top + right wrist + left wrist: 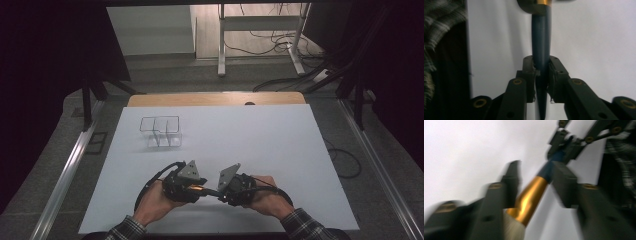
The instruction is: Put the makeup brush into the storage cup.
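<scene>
Near the desk's front edge, one brush (206,189) spans two grippers.
Right gripper (541,72) clamps its dark handle; left gripper (534,185), blurred, stands apart around the gold ferrule, bristles cut off. One clear holder (160,131) sits back-left.

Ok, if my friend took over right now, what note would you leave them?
Right gripper: jaws shut on the brush, at its blue handle.
Left gripper: jaws open either side of the gold band; blurred, seemingly not gripping.
Clear box: empty, far left on the table.
Done: the right holds the brush.
Left: probably draw the left away, then put the brush in the box.
</scene>
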### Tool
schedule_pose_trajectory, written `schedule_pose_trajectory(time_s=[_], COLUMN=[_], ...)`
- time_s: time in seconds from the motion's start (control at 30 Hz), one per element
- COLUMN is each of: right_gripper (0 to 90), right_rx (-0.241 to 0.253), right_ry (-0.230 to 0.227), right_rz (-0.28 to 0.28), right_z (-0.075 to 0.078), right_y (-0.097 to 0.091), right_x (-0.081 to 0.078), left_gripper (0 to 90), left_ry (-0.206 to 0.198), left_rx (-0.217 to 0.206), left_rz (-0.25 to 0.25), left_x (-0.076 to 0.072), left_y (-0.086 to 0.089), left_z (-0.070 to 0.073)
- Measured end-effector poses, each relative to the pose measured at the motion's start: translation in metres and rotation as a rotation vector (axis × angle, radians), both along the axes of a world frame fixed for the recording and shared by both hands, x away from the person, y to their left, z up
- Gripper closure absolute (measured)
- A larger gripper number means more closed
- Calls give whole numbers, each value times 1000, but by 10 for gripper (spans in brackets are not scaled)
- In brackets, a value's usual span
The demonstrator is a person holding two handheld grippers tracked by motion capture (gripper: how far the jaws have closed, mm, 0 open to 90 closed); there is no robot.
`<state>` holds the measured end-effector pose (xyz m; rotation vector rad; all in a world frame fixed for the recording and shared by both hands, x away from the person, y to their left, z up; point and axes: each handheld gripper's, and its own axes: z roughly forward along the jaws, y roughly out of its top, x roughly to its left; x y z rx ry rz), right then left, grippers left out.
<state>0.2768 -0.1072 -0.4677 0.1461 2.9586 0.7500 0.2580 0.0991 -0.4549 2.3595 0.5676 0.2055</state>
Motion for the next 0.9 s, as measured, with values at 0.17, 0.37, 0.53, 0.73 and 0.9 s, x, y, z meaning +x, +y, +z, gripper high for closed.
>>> schedule_pose_trajectory(time_s=[0.17,0.37,0.53,0.73,0.9], right_gripper=[773,772,772,771,771], right_rx=[-3,3,13,11,25], right_ry=[15,28,29,17,-1], right_rz=[-27,-73,-124,-184,-243], right_z=[2,0,1,1,2], right_y=[-5,-8,-11,-17,-22], right_x=[3,6,8,12,15], left_gripper=[213,64,44,57,42], left_ry=[-31,-1,21,38,46], left_rx=[-36,-51,-51,-99,-145], left_rz=[89,144,174,228,250], left_x=[2,7,8,15,20], left_y=[6,18,27,41,52], left_z=[-1,-5,-7,-12,-16])
